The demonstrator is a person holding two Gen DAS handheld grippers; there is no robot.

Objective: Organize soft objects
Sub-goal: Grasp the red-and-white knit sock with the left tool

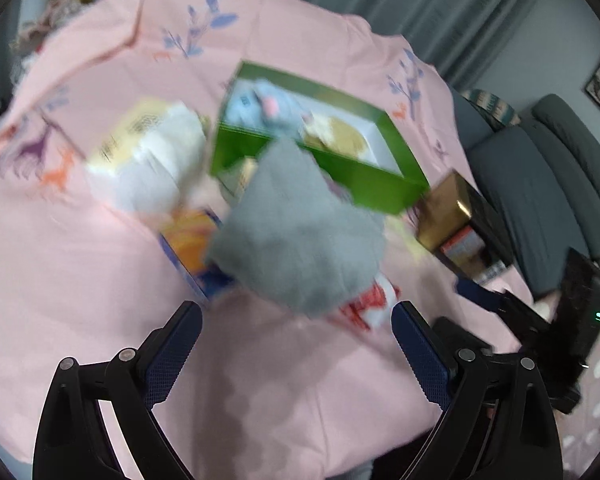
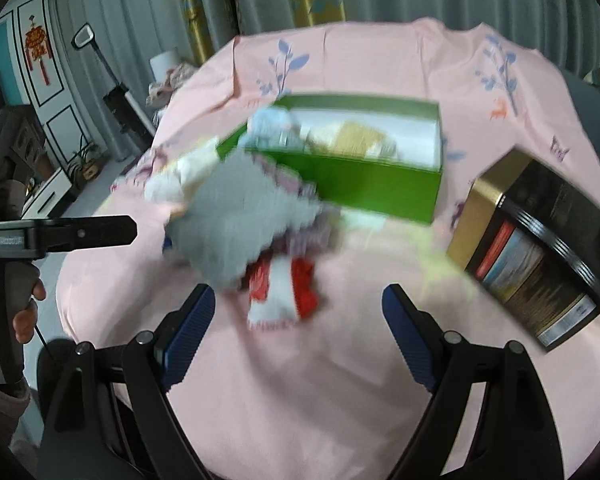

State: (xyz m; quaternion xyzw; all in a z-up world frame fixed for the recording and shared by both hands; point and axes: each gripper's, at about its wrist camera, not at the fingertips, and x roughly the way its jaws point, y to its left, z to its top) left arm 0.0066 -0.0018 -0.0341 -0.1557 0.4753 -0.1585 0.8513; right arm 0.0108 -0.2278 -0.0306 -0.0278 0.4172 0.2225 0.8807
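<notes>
L claw (image 1: 296,312) wide open, empty | R claw (image 2: 298,294) wide open, empty | grey cloth (image 1: 300,232) just front of green box (image 1: 364,184) | frames blurred

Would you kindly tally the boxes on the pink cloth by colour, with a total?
Green box: 1
Gold-and-black box: 1
Total: 2

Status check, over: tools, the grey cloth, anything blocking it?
Left tool open, empty. Right tool open, empty. Grey cloth heaped before green box. Nothing blocking.
</notes>
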